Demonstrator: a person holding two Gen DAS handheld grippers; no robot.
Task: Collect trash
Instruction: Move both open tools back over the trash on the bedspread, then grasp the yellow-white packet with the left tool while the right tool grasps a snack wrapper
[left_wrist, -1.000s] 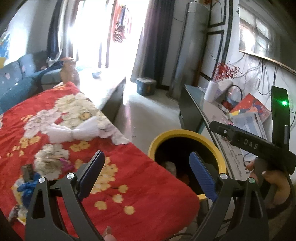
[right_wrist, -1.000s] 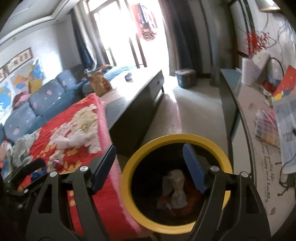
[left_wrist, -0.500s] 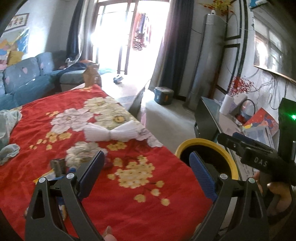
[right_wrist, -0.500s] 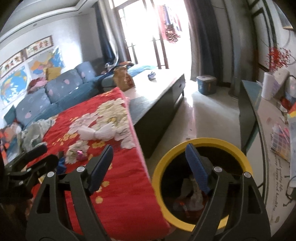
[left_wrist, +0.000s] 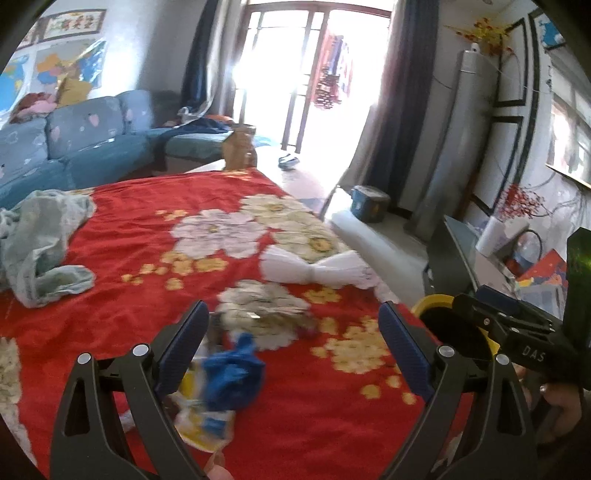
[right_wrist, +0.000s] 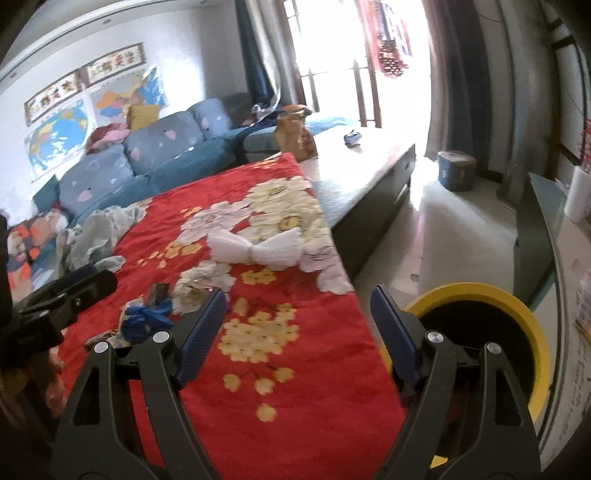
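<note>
Trash, a crumpled blue wad (left_wrist: 236, 369) atop a yellow-and-white wrapper (left_wrist: 201, 417), lay on the red floral cloth (left_wrist: 314, 424) just ahead of the left gripper (left_wrist: 291, 350). Both grippers gaped wide and empty (right gripper (right_wrist: 297, 325) near the yellow-rimmed bin (right_wrist: 517, 306)). Pinching low risked snagging cloth, or lifting only the wad.

Red flower-patterned cloth (left_wrist: 122, 221), crumpled blue trash (left_wrist: 234, 371), yellow-rimmed black bin (right_wrist: 491, 295).

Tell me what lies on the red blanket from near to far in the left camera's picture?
Yellow-white wrapper → crumpled blue glove → white bow-shaped wrapper → brown bag just past the blanket's far edge.
</note>
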